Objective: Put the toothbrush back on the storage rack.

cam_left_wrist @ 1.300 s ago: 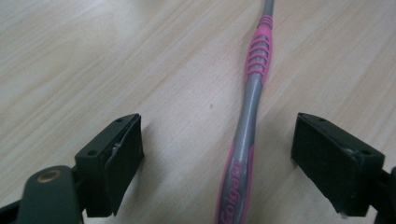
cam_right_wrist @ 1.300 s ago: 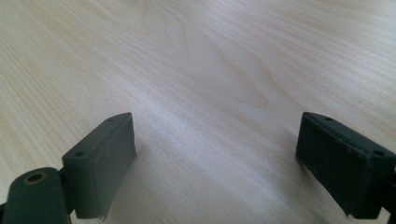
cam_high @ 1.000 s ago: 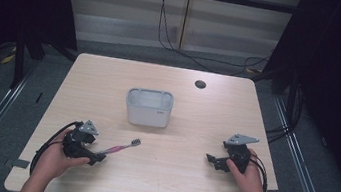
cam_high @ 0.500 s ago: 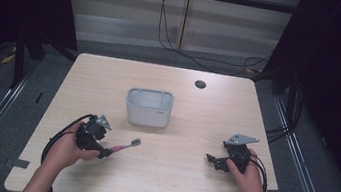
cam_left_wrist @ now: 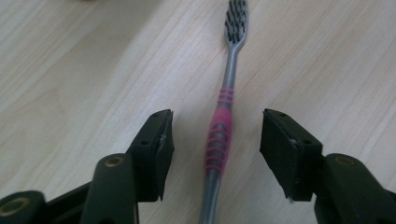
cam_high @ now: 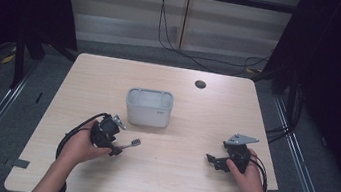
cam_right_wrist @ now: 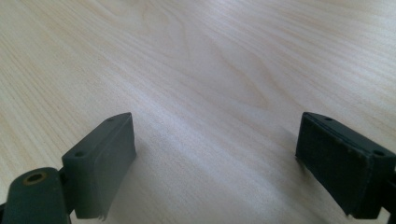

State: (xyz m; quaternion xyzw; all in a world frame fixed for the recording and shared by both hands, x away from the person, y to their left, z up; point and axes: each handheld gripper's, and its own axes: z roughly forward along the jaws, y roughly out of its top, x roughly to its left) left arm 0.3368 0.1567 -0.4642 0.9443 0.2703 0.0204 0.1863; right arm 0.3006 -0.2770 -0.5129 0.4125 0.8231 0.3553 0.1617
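A grey toothbrush (cam_left_wrist: 223, 116) with a pink grip and dark bristles lies flat on the wooden table (cam_high: 171, 187). My left gripper (cam_left_wrist: 215, 140) is open, its jaws standing on either side of the pink grip without touching it. In the high view the left gripper (cam_high: 116, 145) sits at the table's front left, over the handle end of the toothbrush (cam_high: 132, 143). My right gripper (cam_right_wrist: 215, 154) is open wide over bare wood, with nothing between its jaws; it rests at the front right as the right gripper (cam_high: 212, 160) in the high view.
A grey rectangular bin (cam_high: 149, 107) stands open-topped at the table's middle, just beyond the toothbrush. A dark round grommet (cam_high: 200, 84) sits near the far edge. Cables trail from both grippers toward the person's hands.
My left gripper has moved right and slightly forward, from beside the toothbrush's handle end to straddling its pink grip. The right gripper has stayed still.
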